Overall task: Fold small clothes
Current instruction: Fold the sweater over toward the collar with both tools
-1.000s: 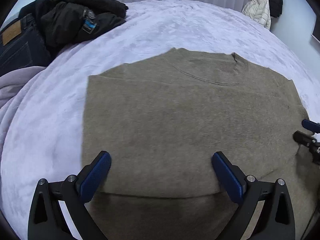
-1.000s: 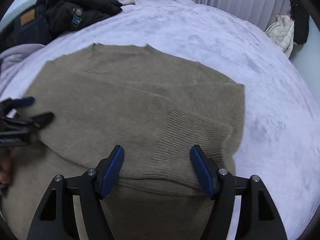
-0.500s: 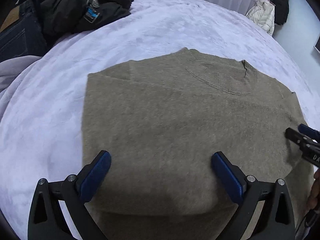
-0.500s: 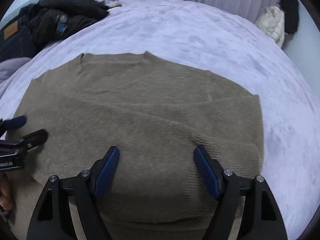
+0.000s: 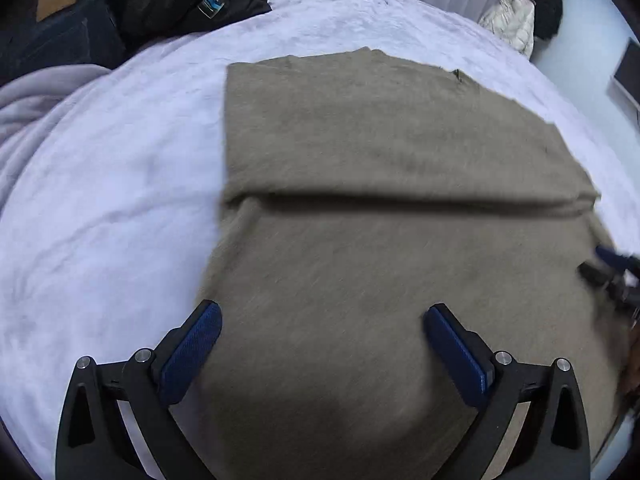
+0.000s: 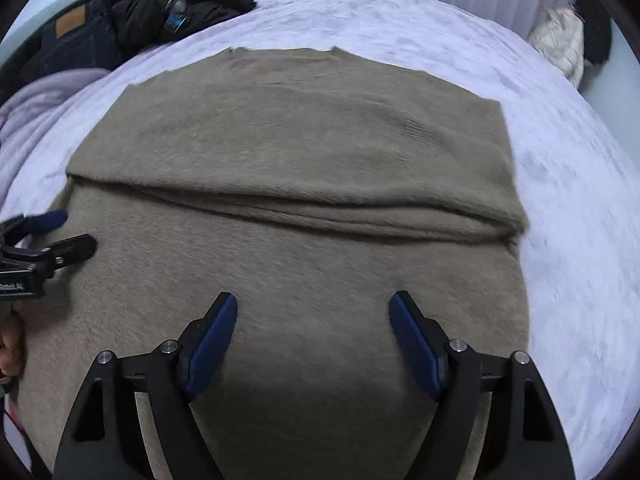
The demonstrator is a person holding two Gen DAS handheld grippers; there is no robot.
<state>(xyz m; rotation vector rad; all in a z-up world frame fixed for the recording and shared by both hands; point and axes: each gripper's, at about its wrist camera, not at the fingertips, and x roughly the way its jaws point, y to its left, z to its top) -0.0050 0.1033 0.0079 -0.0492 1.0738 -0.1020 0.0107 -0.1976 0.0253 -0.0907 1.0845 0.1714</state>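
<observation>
I have the olive knit sweater [image 5: 400, 152] flat on the lilac bedspread [image 5: 120, 200], 1 fold laid across it. Both the left gripper [image 5: 322, 340] and right gripper [image 6: 314, 336] stand wide, the right's jaws having just been opening, nothing between them. It looks soft, limp and light, probably clingy; I'd pinch the doubled fold edge [image 6: 300, 216] at its 2 ends.

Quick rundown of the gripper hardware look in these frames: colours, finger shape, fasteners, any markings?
Both are alike: the left gripper and right gripper have matte black triangular cut-out finger frames, silver round fasteners and flat, textured dark blue pads. Seen from the right wrist view, the left gripper's body carries white lettering, only partly legible. No cables clearly visible; no sleeve in view.
</observation>
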